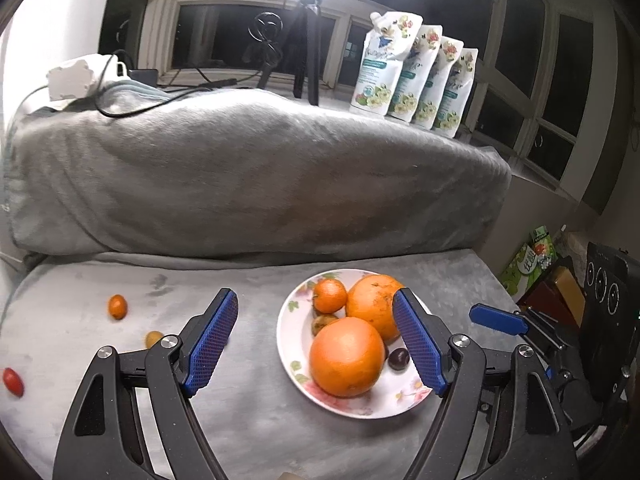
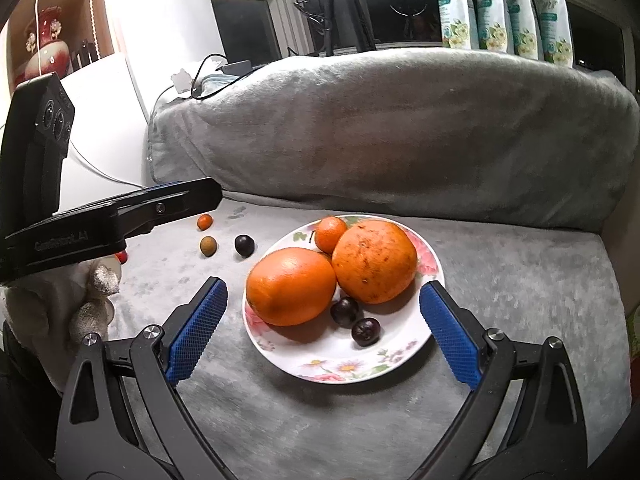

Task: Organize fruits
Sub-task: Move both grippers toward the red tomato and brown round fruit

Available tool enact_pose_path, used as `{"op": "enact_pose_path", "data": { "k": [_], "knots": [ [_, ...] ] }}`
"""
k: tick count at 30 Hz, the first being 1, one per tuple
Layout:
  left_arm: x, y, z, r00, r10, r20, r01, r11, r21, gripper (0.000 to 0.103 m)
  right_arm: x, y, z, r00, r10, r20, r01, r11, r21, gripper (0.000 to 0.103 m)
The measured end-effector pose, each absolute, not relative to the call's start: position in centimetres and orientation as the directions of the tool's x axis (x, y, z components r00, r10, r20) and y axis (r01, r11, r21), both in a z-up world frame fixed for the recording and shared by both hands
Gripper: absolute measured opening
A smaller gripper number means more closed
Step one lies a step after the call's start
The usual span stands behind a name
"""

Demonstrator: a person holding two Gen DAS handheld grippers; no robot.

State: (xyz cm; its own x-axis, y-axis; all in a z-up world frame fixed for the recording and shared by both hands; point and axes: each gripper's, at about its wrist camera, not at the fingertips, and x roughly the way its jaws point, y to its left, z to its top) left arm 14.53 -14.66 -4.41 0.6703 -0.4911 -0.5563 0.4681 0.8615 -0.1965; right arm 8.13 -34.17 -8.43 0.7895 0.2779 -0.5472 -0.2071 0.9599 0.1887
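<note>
On my feeds, the plate [image 2: 400,364] is white with pink and green flowers printed round its rim. Two big oranges [image 2: 374,261] on it are bright orange, the far one freckled with brown specks; a small mandarin [image 2: 330,233] matches them. Two cherries [image 2: 366,331] look near-black purple. The blanket [image 2: 520,280] I see under everything is plain grey. My right gripper [image 2: 320,330] and left gripper [image 1: 318,344] are black with blue, finely dotted pads [image 2: 196,330]. The pouches [image 1: 416,72] are white with green and floral print.
</note>
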Motion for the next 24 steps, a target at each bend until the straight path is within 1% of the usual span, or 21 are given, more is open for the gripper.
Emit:
{"op": "enact_pose_path", "data": {
  "k": [10, 16, 24],
  "knots": [
    [14.3, -11.0, -3.7, 0.706, -0.462, -0.536, 0.429, 0.882, -0.195, 0.08, 8.6, -32.2, -6.8, 0.813, 0.267, -0.518, -0.215, 0.963, 0.161, 0.099],
    [14.0, -7.7, -4.4, 0.727, -0.43, -0.535, 0.376, 0.902, -0.215, 0.08, 8.9, -30.4, -5.8, 0.827, 0.28, -0.488, -0.236, 0.96, 0.151, 0.099],
    [12.6, -0.6, -5.9, 0.773, -0.322, -0.546, 0.244, 0.946, -0.212, 0.08, 10.3, -27.1, -5.5, 0.801, 0.338, -0.494, -0.298, 0.941, 0.161, 0.099]
  ]
}}
